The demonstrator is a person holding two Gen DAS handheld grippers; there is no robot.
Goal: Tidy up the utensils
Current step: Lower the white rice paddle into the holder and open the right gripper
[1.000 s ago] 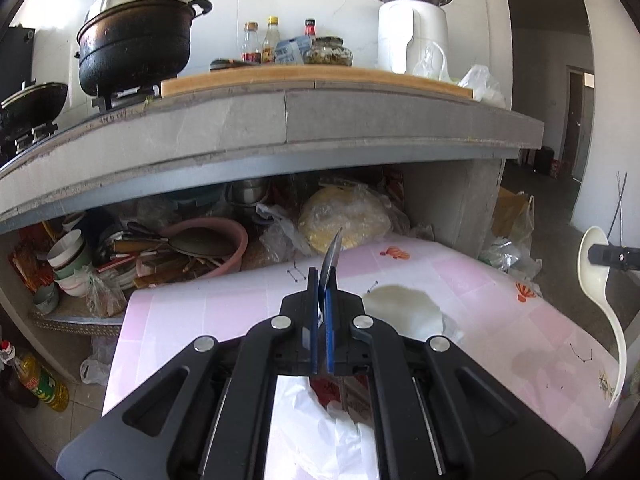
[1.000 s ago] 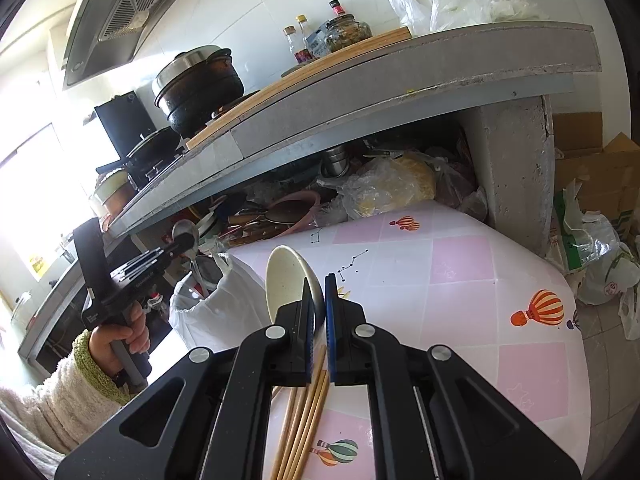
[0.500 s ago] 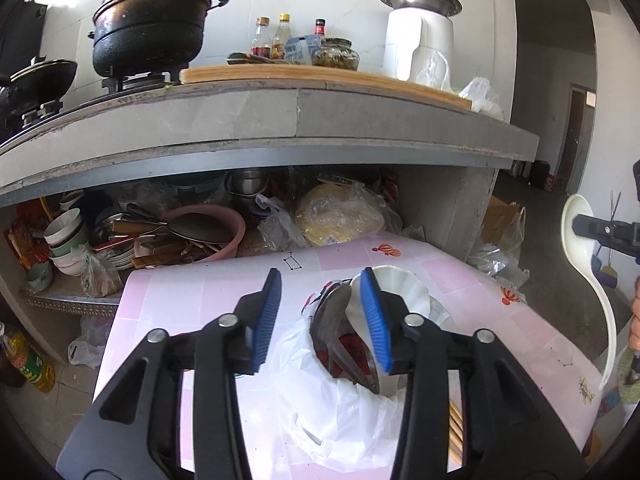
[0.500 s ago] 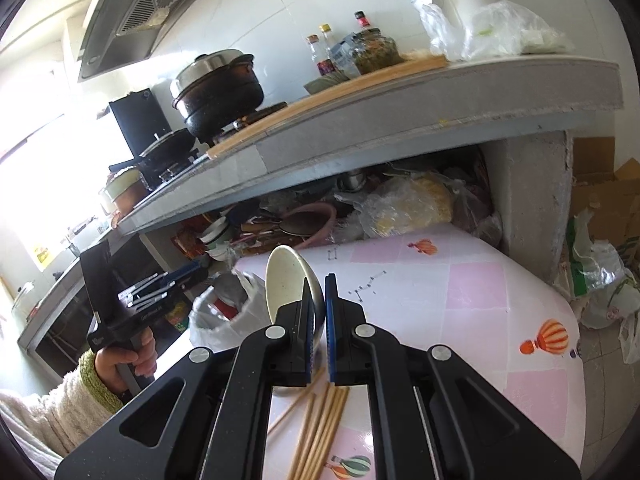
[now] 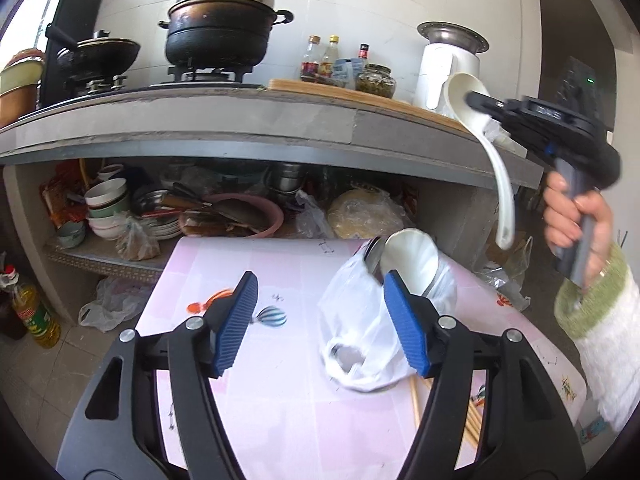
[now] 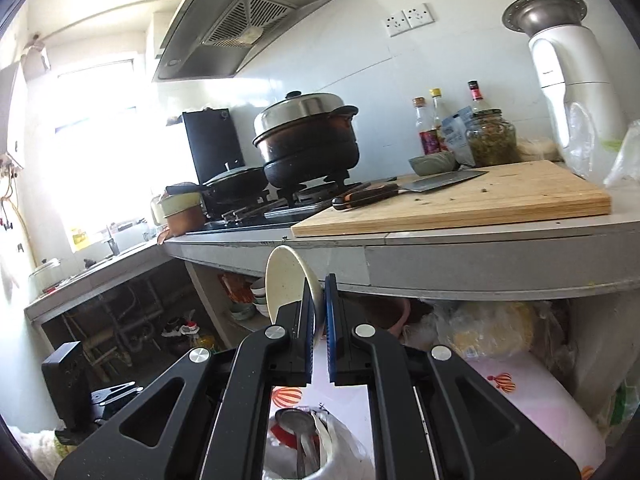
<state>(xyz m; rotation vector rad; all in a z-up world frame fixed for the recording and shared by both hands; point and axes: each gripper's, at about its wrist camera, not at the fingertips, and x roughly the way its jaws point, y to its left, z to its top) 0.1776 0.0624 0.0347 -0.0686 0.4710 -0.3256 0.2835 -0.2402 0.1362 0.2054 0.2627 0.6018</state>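
Observation:
My left gripper (image 5: 320,316) is open and empty above the pink table (image 5: 224,272). A white plastic bag (image 5: 360,344) on the table holds a container with a white ladle head (image 5: 412,260) and a metal spoon (image 5: 370,256) sticking up. My right gripper (image 6: 318,308) is shut on a white soup spoon (image 6: 286,284) by its bowl, held high above the bag (image 6: 340,452). In the left wrist view the spoon (image 5: 496,160) hangs handle down from that gripper (image 5: 486,106). Wooden chopsticks (image 5: 472,420) lie by the bag.
A concrete counter (image 5: 256,128) with a stove, black pot (image 5: 220,28), cutting board (image 6: 460,204) with cleaver, bottles and a white appliance (image 5: 448,68) overhangs the table. The shelf below holds bowls (image 5: 108,204), a pink basin (image 5: 244,216) and bagged food.
My left gripper opened and pulled back left from the bag, leaving the utensil in it. My right gripper rose with the white spoon to counter height above the bag.

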